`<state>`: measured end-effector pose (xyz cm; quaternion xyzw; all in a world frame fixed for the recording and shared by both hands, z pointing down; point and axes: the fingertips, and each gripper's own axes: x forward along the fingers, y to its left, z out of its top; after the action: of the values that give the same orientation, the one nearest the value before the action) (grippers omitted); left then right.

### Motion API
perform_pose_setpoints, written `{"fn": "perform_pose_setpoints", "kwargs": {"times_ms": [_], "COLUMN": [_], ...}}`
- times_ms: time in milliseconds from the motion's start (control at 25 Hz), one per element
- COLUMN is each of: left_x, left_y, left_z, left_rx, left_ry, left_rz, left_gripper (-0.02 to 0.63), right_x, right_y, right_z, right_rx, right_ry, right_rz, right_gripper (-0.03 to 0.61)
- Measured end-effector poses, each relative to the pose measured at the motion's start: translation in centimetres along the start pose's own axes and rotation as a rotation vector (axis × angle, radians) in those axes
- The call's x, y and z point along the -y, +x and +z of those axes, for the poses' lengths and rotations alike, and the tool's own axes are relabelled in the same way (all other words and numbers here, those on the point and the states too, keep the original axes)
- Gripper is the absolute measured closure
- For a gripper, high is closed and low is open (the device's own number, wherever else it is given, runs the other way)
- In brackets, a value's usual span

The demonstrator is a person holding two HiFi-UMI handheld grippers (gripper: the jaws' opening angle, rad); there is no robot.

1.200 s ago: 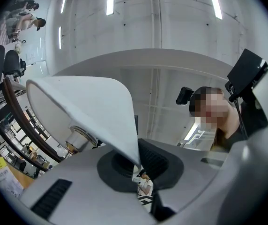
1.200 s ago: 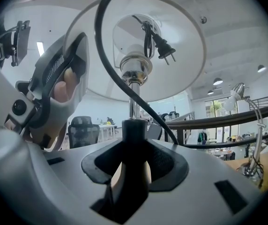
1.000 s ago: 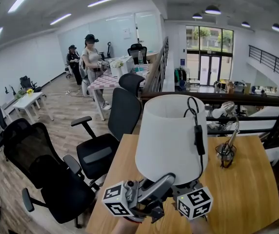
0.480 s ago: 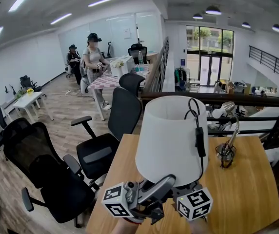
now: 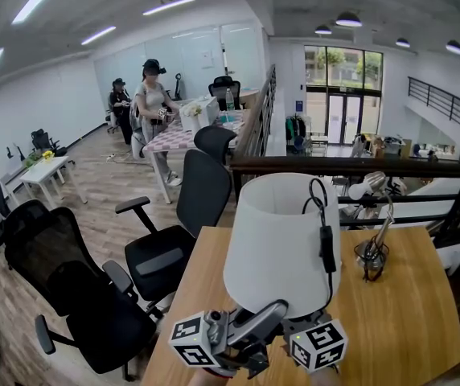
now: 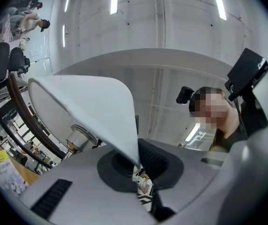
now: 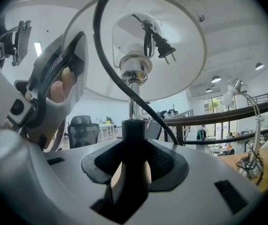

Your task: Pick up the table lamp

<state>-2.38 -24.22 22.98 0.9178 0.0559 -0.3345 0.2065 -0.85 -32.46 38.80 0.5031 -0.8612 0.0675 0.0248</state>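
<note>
The table lamp has a white shade [image 5: 282, 240] and a black cord with a switch [image 5: 326, 248] hanging over it. It is held above the wooden table [image 5: 411, 312]. My left gripper [image 5: 281, 306] is shut on the shade's lower rim, and in the left gripper view the shade's edge [image 6: 92, 107] runs down into the left gripper [image 6: 137, 167]. My right gripper [image 5: 304, 322] reaches under the shade. In the right gripper view the right gripper [image 7: 133, 177] is shut on the lamp's black lower stem [image 7: 134, 135], below the chrome stem [image 7: 133, 95] and the dangling plug [image 7: 164, 46].
A small chrome desk lamp [image 5: 375, 219] stands at the table's far right, before a dark railing [image 5: 359, 166]. Black office chairs [image 5: 174, 240] [image 5: 77, 288] crowd the table's left side. People [image 5: 151, 95] stand by desks far at the back.
The lamp and both grippers keep their hold and place. Only the head view has tipped slightly, so everything sits a little lower in it.
</note>
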Motion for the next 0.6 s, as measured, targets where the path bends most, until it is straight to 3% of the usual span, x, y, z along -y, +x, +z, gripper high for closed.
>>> {"fn": "perform_pose_setpoints", "kwargs": {"times_ms": [600], "left_x": [-0.21], "left_y": [-0.07], "left_z": [-0.01], "left_rx": [0.007], "left_ry": [-0.003], "left_rz": [-0.001], "left_gripper": [0.603], "right_x": [0.16], "right_y": [0.22], "right_z": [0.03], "right_rx": [0.01], "right_ry": [0.003], "right_rz": [0.0], "right_gripper": [0.425]}}
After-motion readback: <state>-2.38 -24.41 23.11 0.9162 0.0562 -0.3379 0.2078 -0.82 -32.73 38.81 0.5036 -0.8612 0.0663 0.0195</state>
